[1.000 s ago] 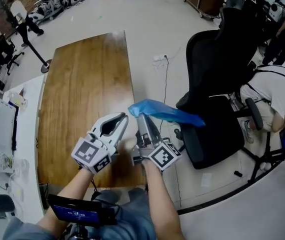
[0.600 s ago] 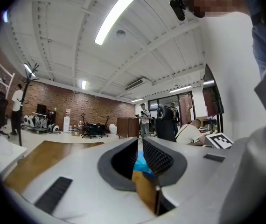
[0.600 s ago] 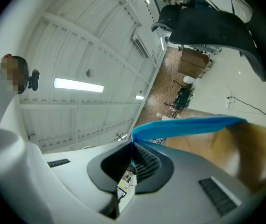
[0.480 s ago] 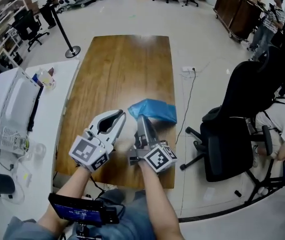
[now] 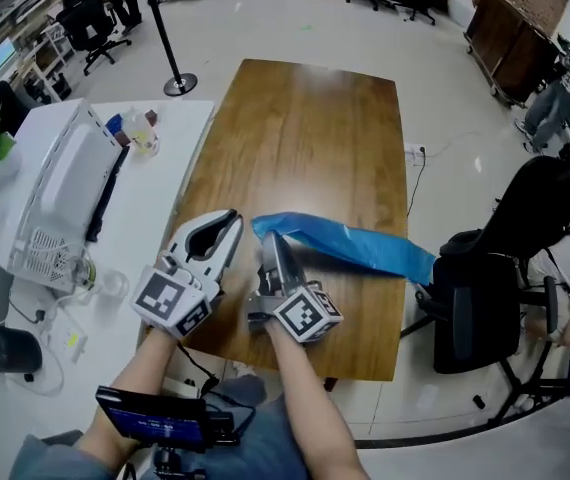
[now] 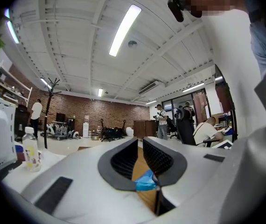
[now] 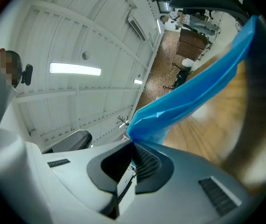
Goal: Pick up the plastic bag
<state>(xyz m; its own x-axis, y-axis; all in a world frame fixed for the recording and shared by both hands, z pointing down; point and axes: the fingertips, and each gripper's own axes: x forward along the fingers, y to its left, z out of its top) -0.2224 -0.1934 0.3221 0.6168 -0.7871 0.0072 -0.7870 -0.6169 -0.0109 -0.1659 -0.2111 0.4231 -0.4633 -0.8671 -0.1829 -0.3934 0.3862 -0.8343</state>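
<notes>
Pick-up step under way: right gripper (image 5: 269, 238) jaws pinch a corner of the blue plastic bag (image 5: 365, 249), which trails over the desk (image 5: 305, 138) edge; left gripper (image 5: 231, 220) jaws slightly apart, empty; next move likely calls for lifting clear.

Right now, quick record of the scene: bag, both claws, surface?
bag: blue plastic bag, one end pinched, the rest trailing right past the table edge; looks lifted
right claw: shut on the bag's end
left claw: jaws slightly apart, gripping nothing, beside the right claw
surface: wooden table
nearby: black office chair, right of the table
</notes>
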